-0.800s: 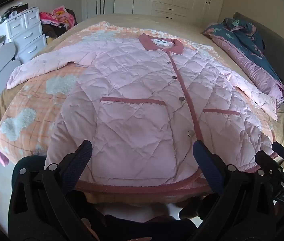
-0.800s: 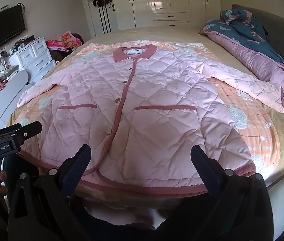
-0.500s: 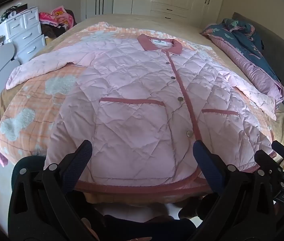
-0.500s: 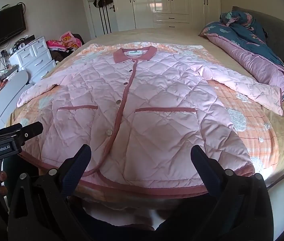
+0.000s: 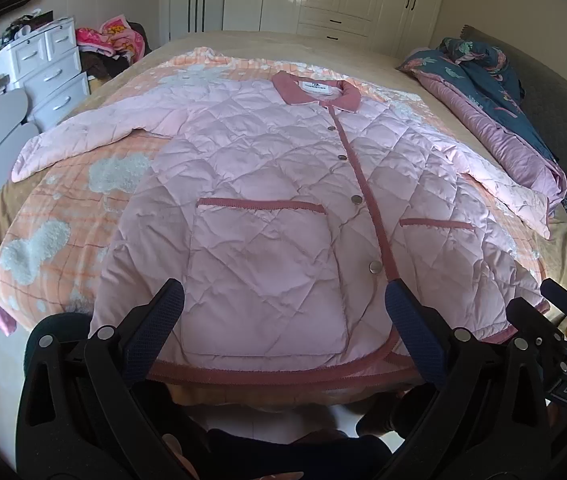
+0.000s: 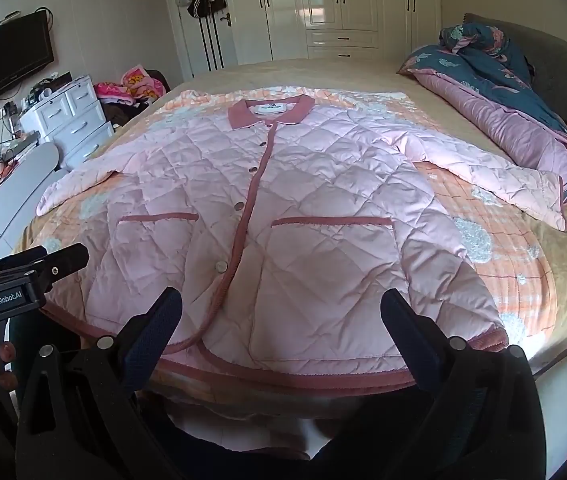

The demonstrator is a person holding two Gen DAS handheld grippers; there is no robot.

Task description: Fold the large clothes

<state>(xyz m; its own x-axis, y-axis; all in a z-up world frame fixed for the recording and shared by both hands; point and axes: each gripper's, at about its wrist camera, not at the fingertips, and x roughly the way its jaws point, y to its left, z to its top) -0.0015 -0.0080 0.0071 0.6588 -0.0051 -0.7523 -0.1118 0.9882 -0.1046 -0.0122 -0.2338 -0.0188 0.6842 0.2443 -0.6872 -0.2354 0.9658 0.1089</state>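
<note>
Jacket [image 5: 283,200] lies flat on the bed [image 6: 563,264], collar far, hem nearest — just ahead of both hand-held grippers, left [image 5: 283,320] and right [image 6: 281,316], jaws wide apart, empty.

Across my bed [image 6: 363,74] lies an orange checked blanket [image 6: 495,240] with fluffy white patches. Along its right edge a teal and purple quilt [image 6: 495,96] is bunched up. Beyond the far edge stand white wardrobes [image 6: 323,8]; left, white drawers [image 6: 71,120] and a wall television [image 6: 7,60].
</note>
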